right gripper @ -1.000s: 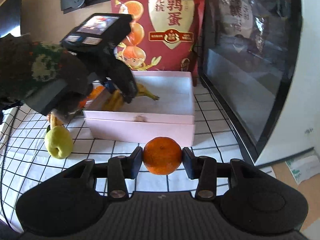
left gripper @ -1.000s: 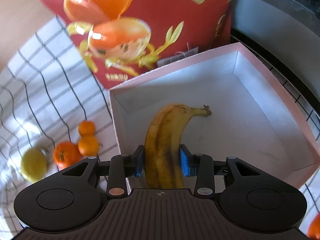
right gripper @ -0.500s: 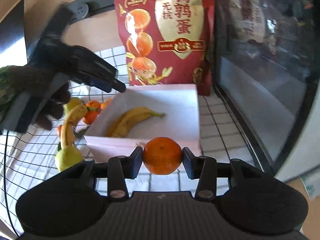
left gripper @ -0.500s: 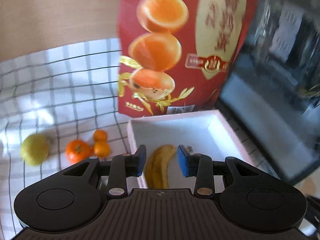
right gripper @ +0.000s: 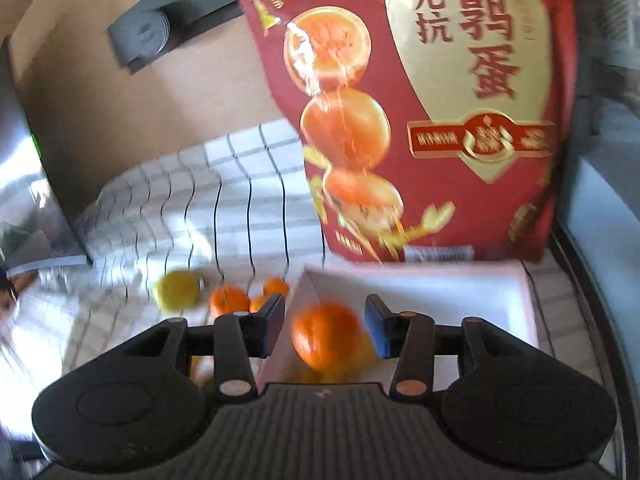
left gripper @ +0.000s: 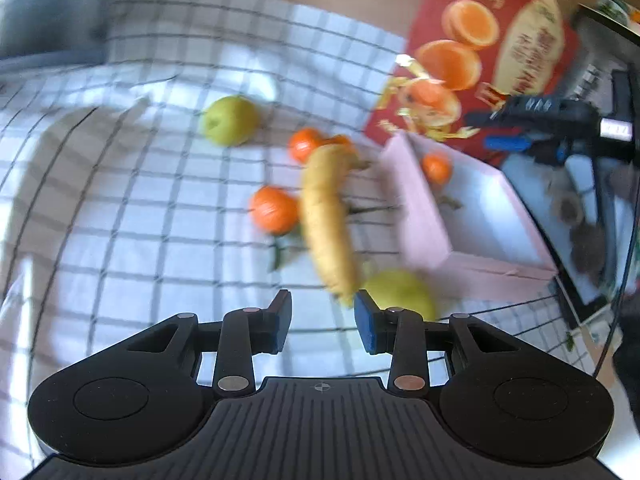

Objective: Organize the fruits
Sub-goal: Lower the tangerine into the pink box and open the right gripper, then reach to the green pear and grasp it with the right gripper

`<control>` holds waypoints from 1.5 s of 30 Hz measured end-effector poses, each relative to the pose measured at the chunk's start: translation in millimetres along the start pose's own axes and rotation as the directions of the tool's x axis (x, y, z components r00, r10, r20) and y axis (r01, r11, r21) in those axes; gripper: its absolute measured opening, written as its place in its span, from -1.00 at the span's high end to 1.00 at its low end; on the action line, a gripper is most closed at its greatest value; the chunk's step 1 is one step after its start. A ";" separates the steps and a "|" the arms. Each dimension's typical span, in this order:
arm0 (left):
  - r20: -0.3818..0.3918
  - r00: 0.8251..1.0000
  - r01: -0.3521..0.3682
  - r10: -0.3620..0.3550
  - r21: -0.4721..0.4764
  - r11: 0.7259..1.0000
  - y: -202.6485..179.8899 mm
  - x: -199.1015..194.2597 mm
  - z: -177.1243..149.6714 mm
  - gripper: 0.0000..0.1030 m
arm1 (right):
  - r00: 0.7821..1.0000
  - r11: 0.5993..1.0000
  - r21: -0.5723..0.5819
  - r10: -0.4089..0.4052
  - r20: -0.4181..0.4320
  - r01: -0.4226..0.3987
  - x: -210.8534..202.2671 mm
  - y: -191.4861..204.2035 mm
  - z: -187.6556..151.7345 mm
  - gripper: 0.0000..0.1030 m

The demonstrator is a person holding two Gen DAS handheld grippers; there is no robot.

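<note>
1. The right gripper (right gripper: 324, 330) has its blue-padded jaws apart; they have just been opening. A blurred mandarin (right gripper: 325, 334) sits in the gap between the pads, clear of both, above the inside of the pink box (right gripper: 480, 280).
2. Under that mandarin a smear of yellow shows on the white floor of the box; it is too blurred to name.
3. Behind the box stands a large red bag (right gripper: 420, 112) printed with orange rounds and gold Chinese lettering.
4. Left of the box, on the checked cloth (right gripper: 240, 200), lie a yellow-green pear (right gripper: 176, 290) and a few small mandarins close together (right gripper: 230, 300).
5. The left gripper (left gripper: 322, 320) is also spread, with nothing between its pads; it looks down at the cloth.
6. Just ahead of its right pad lies a banana (left gripper: 326, 224), outside the box, its near end beside a second pear (left gripper: 400, 292) that rests against the box's near corner.
7. Left of the banana sits a mandarin with a leafy stalk (left gripper: 274, 210); further off are another mandarin (left gripper: 306, 145) and the first pear (left gripper: 229, 120).
8. In the left wrist view a mandarin (left gripper: 436, 168) shows over the box, below the dark right gripper (left gripper: 532, 136) at the far side.
</note>
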State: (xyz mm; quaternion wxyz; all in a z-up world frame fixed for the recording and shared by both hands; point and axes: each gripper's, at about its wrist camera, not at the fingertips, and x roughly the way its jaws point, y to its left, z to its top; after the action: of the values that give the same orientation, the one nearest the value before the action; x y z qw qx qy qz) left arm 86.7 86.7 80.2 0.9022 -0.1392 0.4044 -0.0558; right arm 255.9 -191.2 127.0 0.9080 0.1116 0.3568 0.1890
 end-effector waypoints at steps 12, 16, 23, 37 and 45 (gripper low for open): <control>-0.022 1.000 -0.021 0.020 -0.052 0.998 16.1 5.7 -4.6 0.26 | 1.000 0.992 -0.126 0.011 -0.020 -0.013 -27.7 14.3 -39.4 0.03; -0.022 1.000 -0.006 0.005 -0.030 1.000 8.0 11.9 0.2 0.26 | 0.999 0.974 -0.223 0.025 -0.035 -0.033 -47.3 35.7 -80.9 0.03; -0.033 0.999 0.003 -0.004 -0.010 1.000 -0.4 17.8 4.3 0.26 | 0.992 0.930 -0.354 0.063 -0.106 -0.097 -54.2 78.5 -132.0 -0.11; -0.033 0.999 -0.015 0.014 -0.038 0.999 8.0 13.1 3.1 0.26 | 0.993 0.899 -0.429 0.052 -0.107 -0.093 -42.2 107.8 -150.7 -0.19; -0.040 0.999 -0.017 0.015 -0.051 0.999 9.4 13.0 1.0 0.26 | 0.994 0.908 -0.408 0.070 -0.085 -0.098 -40.6 112.7 -138.5 -0.20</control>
State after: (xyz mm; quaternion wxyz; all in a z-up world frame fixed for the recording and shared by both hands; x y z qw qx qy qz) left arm 96.0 93.1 68.8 0.8906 -0.1580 0.4244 -0.0411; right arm 103.2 -97.1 89.8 0.8895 -0.0733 0.3346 0.3025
